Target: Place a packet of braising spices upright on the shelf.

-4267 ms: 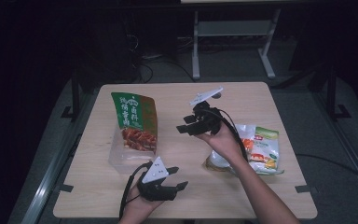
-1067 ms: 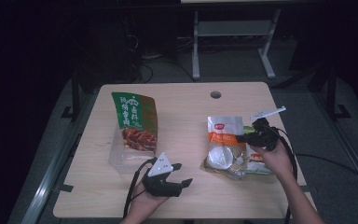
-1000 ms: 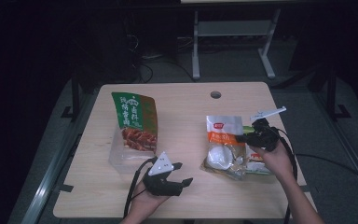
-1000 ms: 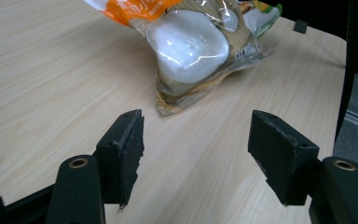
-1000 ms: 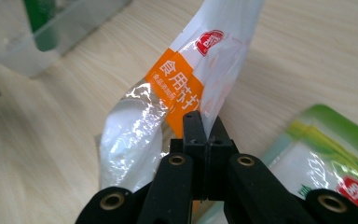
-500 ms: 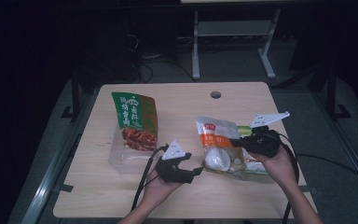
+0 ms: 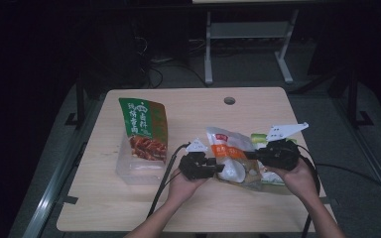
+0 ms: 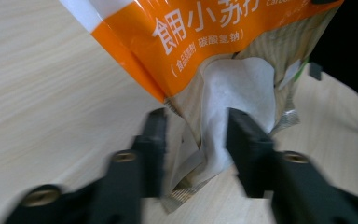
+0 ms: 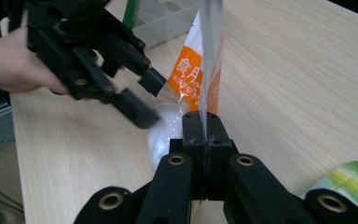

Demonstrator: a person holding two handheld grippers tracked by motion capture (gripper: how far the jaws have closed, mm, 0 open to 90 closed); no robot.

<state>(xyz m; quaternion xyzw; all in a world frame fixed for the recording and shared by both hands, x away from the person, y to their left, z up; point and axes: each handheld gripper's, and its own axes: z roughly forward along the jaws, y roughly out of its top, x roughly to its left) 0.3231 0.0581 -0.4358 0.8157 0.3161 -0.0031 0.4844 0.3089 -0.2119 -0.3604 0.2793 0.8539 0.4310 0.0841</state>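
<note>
A light wooden table (image 7: 104, 198) bears a tall green snack bag (image 7: 143, 121) with red food printed low on its front; it leans in a clear plastic box (image 7: 135, 168) at the table's left half. A round cable hole (image 7: 229, 100) sits near the table's far edge.

Orange packet (image 8: 200, 42) over wooden table (image 8: 42, 93), jaws closing — seemingly unpinched

Green pouch (image 7: 142, 133) blocks the left; tabletop (image 7: 258, 106) behind lies free.
</note>
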